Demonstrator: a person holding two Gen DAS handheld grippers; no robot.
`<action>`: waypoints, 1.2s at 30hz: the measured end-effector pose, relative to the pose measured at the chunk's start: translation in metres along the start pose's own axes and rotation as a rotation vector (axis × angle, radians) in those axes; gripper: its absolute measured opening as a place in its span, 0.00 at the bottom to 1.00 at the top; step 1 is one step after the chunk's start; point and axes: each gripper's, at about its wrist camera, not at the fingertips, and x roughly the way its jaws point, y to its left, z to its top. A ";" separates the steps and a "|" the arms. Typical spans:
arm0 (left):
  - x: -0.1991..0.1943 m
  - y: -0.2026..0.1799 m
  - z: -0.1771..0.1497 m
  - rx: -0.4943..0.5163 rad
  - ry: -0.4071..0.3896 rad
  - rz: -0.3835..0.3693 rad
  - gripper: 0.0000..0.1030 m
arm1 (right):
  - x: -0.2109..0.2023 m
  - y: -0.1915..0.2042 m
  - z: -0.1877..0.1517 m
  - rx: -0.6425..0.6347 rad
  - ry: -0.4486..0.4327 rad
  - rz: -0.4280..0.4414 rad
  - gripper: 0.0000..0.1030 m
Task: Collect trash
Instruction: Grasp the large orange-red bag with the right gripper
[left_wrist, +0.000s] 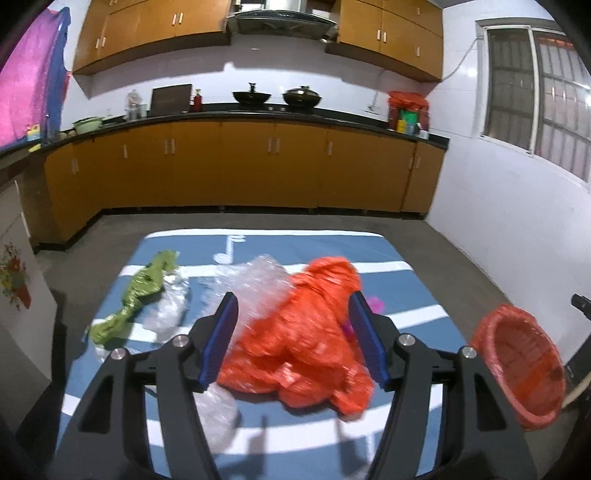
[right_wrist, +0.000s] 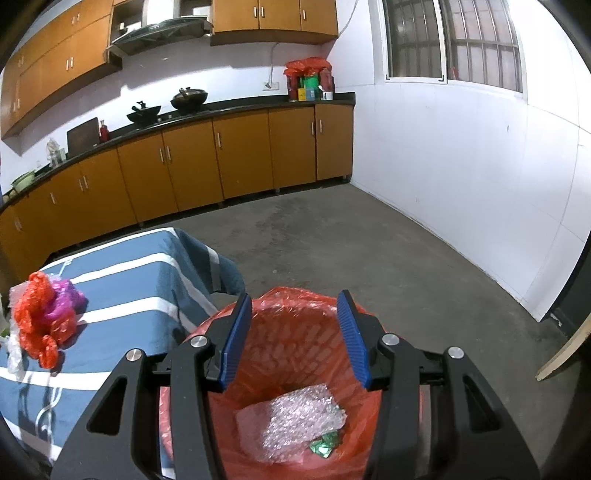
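Observation:
A crumpled orange plastic bag lies on the blue striped table, between the open fingers of my left gripper; I cannot tell whether the pads touch it. Clear plastic wrap lies behind it, more clear plastic in front, and a green wrapper at the left. A pink scrap peeks out at the right. My right gripper is open and empty above the trash basket lined with an orange bag, which holds bubble wrap and a green scrap. The basket also shows in the left wrist view.
The orange bag and pink scrap show on the table in the right wrist view. The basket stands on the floor off the table's right edge. Kitchen cabinets line the far wall. Bare concrete floor lies beyond.

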 end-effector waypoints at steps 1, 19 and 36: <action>0.003 0.001 0.001 -0.001 0.000 0.009 0.61 | 0.004 0.000 0.001 -0.003 0.001 0.000 0.48; 0.002 0.044 0.001 -0.068 -0.007 0.082 0.62 | 0.018 0.088 0.015 -0.149 -0.005 0.170 0.48; -0.037 0.115 -0.023 -0.155 -0.009 0.203 0.63 | 0.001 0.250 -0.003 -0.252 0.038 0.508 0.48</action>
